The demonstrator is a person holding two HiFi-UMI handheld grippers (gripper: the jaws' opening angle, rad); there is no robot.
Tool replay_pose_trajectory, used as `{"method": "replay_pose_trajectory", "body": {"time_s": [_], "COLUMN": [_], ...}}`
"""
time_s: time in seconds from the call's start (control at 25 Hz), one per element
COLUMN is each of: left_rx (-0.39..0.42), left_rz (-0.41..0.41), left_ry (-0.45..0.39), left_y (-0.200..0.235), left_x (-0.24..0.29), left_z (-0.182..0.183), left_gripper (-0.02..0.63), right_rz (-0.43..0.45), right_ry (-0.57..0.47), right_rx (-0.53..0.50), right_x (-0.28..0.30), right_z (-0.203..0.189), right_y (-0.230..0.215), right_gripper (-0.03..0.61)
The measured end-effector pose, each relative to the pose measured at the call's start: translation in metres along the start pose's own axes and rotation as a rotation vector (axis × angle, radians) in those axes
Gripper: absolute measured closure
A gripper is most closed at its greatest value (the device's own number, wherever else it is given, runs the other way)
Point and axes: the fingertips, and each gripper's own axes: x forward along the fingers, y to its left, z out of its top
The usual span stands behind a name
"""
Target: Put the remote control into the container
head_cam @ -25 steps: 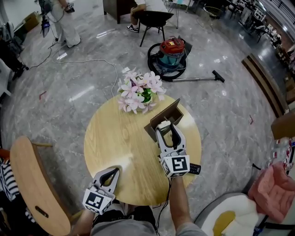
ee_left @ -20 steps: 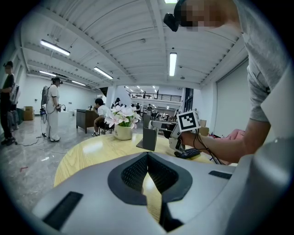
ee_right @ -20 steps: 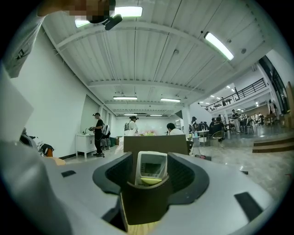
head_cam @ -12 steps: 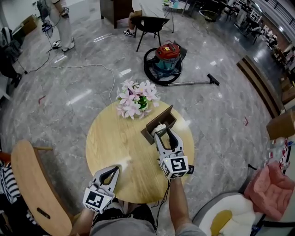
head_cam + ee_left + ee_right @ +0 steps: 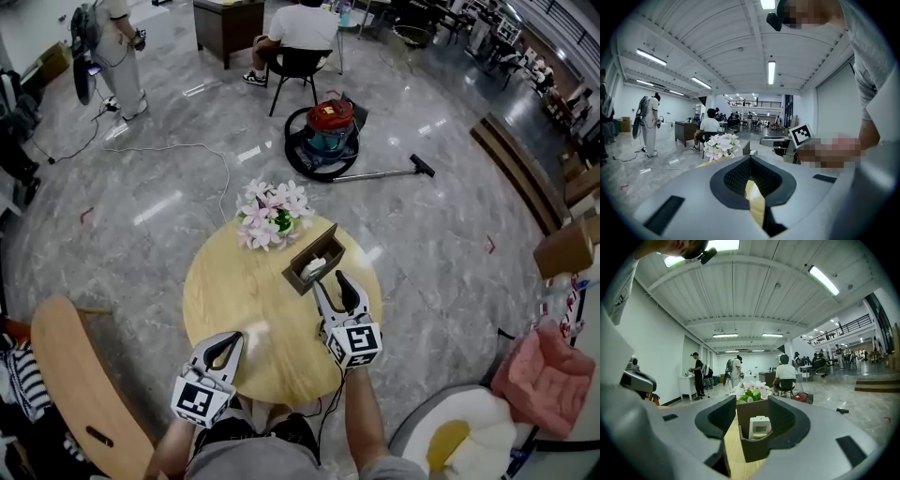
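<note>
My right hand-held gripper [image 5: 753,408] is released, its jaws spread wide with nothing between the pads, and it points along the round wooden surface [image 5: 244,291]. Just beyond its tips stands the dark brown container [image 5: 752,446], an open-topped box with a high back wall and a lower front wall. The remote control [image 5: 759,426] is inside it, upright against the back. It is a pale, off-white slab with rounded corners and a small greyish screen on the upper part of its face, and its lower part is hidden behind the front wall. From above it shows only as a white patch in the box. A bunch of pink and white flowers [image 5: 751,392] sits right behind the container. My left hand-held gripper [image 5: 750,159] is clenched, tips together and empty, hanging over the near edge of the surface, well apart from the container.
</note>
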Motion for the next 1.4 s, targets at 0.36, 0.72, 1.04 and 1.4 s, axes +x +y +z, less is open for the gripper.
{"method": "replay_pose_trajectory", "body": {"time_s": [0.36,0.72,1.04,1.4], "left_rx": [0.012,0.046,0.043,0.045], "left_rz": [-0.014,-0.050,-0.058,-0.071], "left_ry": [-0.028,-0.044,-0.063,-0.068], "left_y": [-0.012,-0.033,-0.044,-0.057], "left_x": [-0.020,-0.030,-0.036,-0.039], "left_z": [0.054,0.088,0.098,0.096], "left_gripper": [0.606,0.607,0.607,0.607], "right_rz": [-0.019,-0.057,-0.049,-0.051], "right_ry": [0.020,-0.013,0.024,0.035], "right_rx": [0.008,0.036,0.019,0.061], "right_x": [-0.044,-0.086,-0.119,-0.151], "right_z": [0.037,0.067,0.057,0.046], "right_y": [0.021,0.035,0.053,0.071], "right_gripper": [0.436,0.532,0.569,0.571]}}
